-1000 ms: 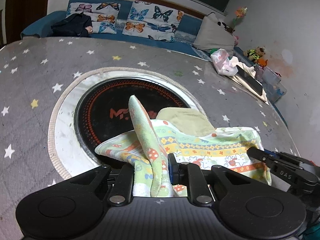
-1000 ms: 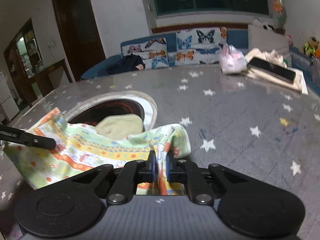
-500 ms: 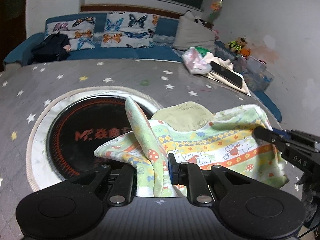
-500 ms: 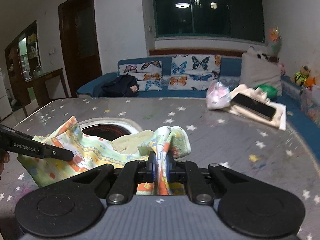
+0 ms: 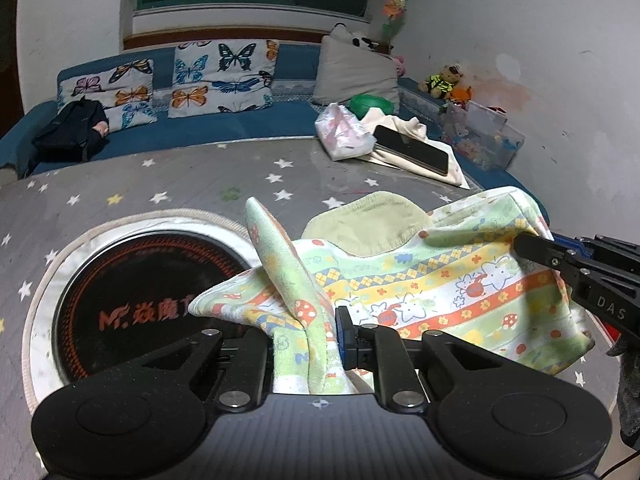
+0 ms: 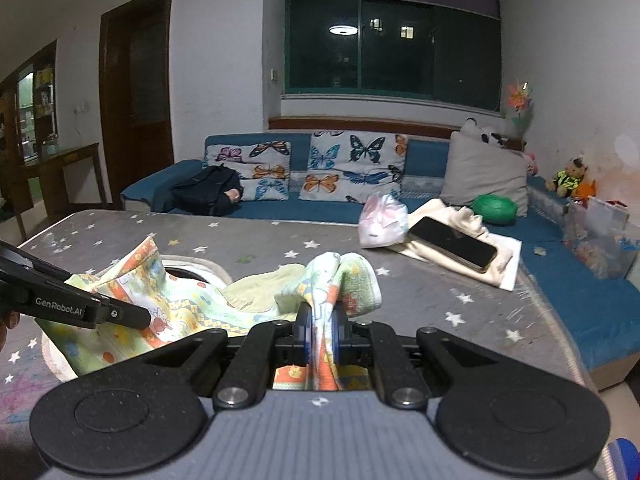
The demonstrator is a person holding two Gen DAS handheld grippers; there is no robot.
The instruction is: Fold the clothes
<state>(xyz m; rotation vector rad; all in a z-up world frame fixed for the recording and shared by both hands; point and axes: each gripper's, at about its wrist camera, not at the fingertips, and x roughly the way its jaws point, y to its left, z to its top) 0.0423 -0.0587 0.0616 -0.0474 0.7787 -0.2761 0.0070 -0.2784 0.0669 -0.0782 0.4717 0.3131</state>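
Observation:
A small patterned cloth (image 5: 440, 280) with green, yellow and orange stripes and mushroom prints hangs stretched between both grippers above the grey star-print table (image 5: 180, 184). My left gripper (image 5: 306, 340) is shut on one corner, which sticks up in a fold. My right gripper (image 6: 322, 330) is shut on the opposite corner (image 6: 340, 276). Each gripper shows in the other's view: the right one (image 5: 568, 264) at the cloth's right edge, the left one (image 6: 80, 304) at its left edge. A plain pale green piece (image 5: 368, 226) lies behind the cloth.
A round black cooktop (image 5: 140, 292) with a white ring sits sunk in the table, under the cloth's left end. At the far right of the table lie a phone (image 6: 452, 242) on a cream cloth and a pink bag (image 6: 380, 222). A blue sofa (image 6: 280, 184) stands behind.
Both grippers have risen with the cloth, lifting it off the table. The cloth now hangs stretched wider between them, and both views look more level into the room.

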